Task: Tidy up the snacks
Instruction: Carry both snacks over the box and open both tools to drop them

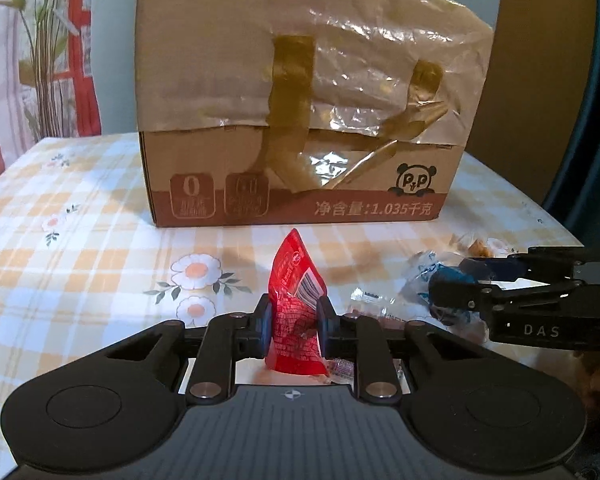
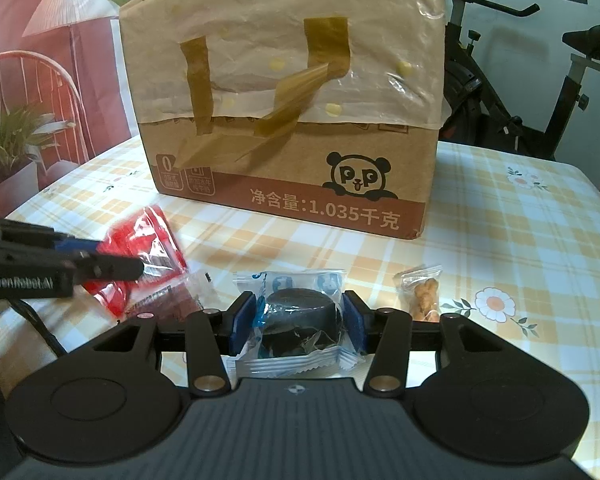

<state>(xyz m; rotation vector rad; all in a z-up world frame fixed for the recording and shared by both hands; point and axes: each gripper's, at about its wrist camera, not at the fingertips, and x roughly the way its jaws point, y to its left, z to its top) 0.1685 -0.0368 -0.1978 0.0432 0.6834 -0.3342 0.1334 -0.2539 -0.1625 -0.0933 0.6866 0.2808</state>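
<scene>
My left gripper (image 1: 296, 320) is shut on a red snack packet (image 1: 296, 280), which stands upright between the pads just above the checked tablecloth (image 1: 80, 220). From the right wrist view, the same gripper (image 2: 112, 264) comes in from the left with the red packet (image 2: 148, 232). My right gripper (image 2: 299, 320) is shut on a dark round cake in a clear and blue wrapper (image 2: 300, 308), both blue pads pressing its sides. A tall cardboard box (image 1: 300, 120) lined with a plastic bag and taped stands behind, also seen in the right wrist view (image 2: 284, 120).
A small clear packet of twisted fried snack (image 2: 420, 292) lies right of the right gripper. A dark red packet (image 2: 168, 300) and a small clear candy (image 1: 366, 296) lie between the grippers. An exercise bike (image 2: 520, 80) stands behind the table's right side, a plant (image 1: 44, 40) at the left.
</scene>
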